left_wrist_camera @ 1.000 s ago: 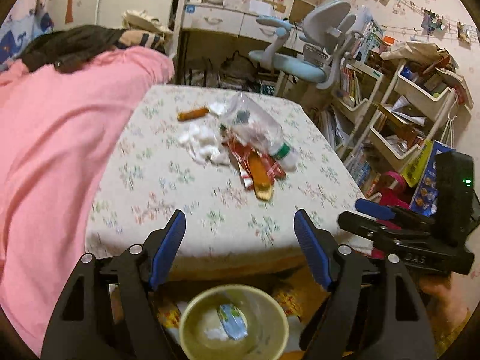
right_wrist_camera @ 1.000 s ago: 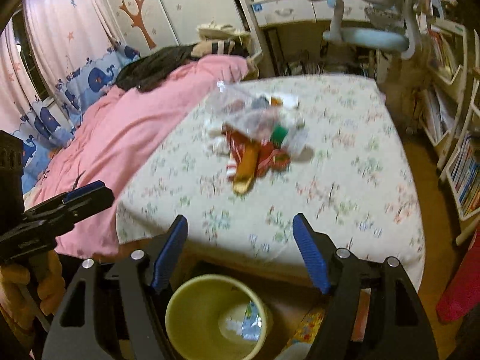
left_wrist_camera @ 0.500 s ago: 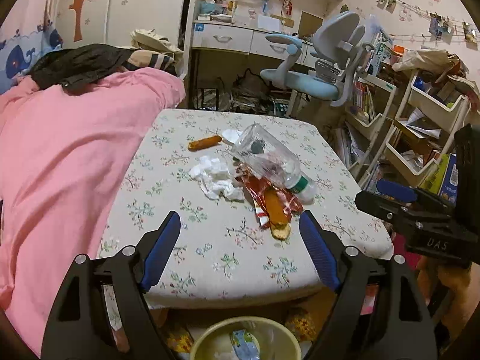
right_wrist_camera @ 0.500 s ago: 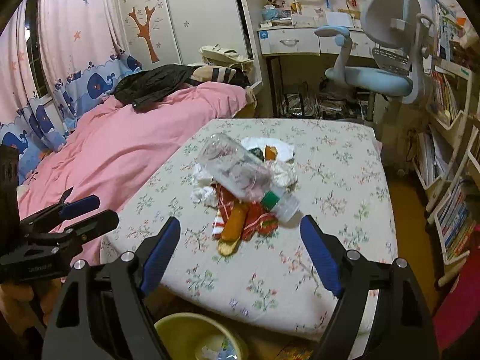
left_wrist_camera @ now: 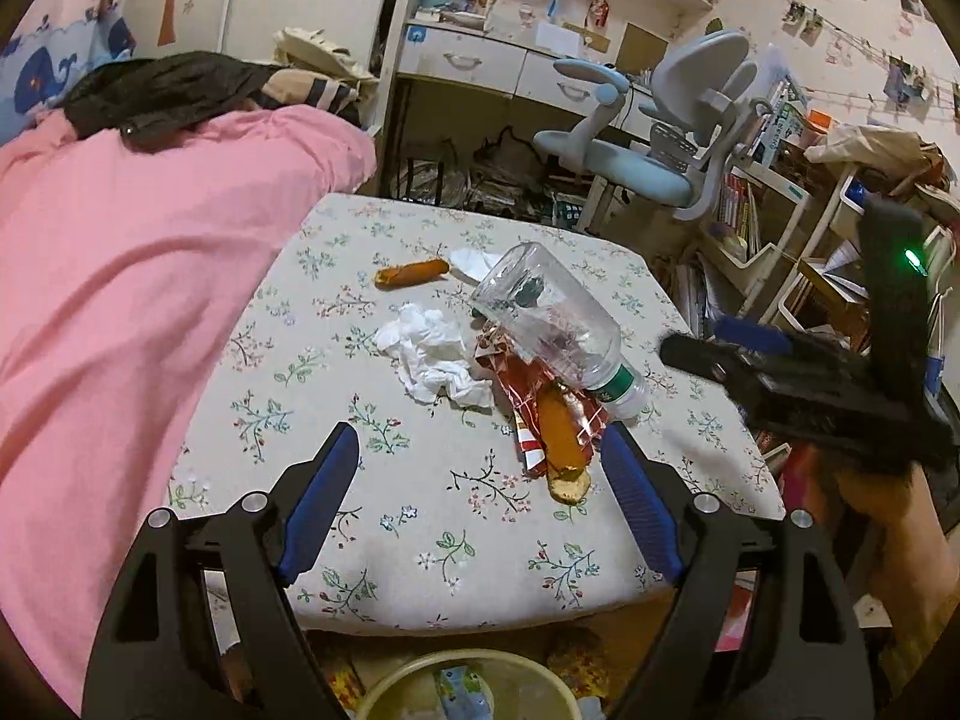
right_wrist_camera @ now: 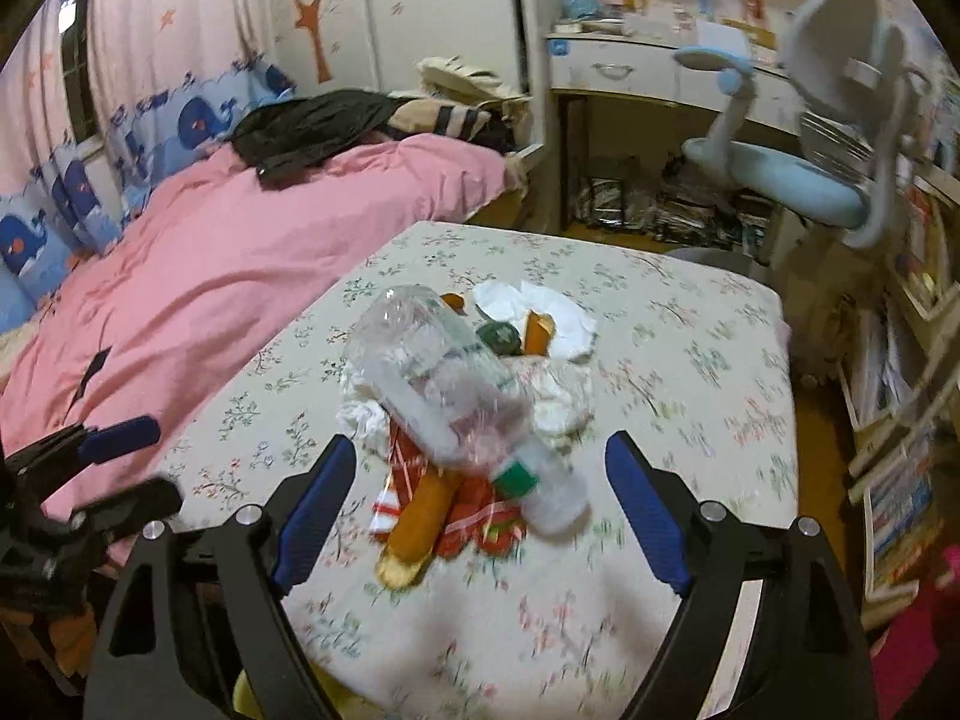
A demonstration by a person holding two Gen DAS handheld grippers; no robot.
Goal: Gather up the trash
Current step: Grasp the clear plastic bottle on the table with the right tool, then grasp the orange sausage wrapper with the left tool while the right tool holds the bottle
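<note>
Clear plastic bottle [right_wrist_camera: 462, 402] is lying over wrappers [left_wrist_camera: 540, 402] at the centre of the floral bench [left_wrist_camera: 432, 516]. Both grippers, left [left_wrist_camera: 480, 495] and right [right_wrist_camera: 477, 501], are approaching empty, fingers apart; next, probably closing on the bottle.

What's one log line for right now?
stage: reaching for trash | left gripper: open, empty | right gripper: open, empty | plastic bottle: lying on red wrapper | bin: below table edge
</note>
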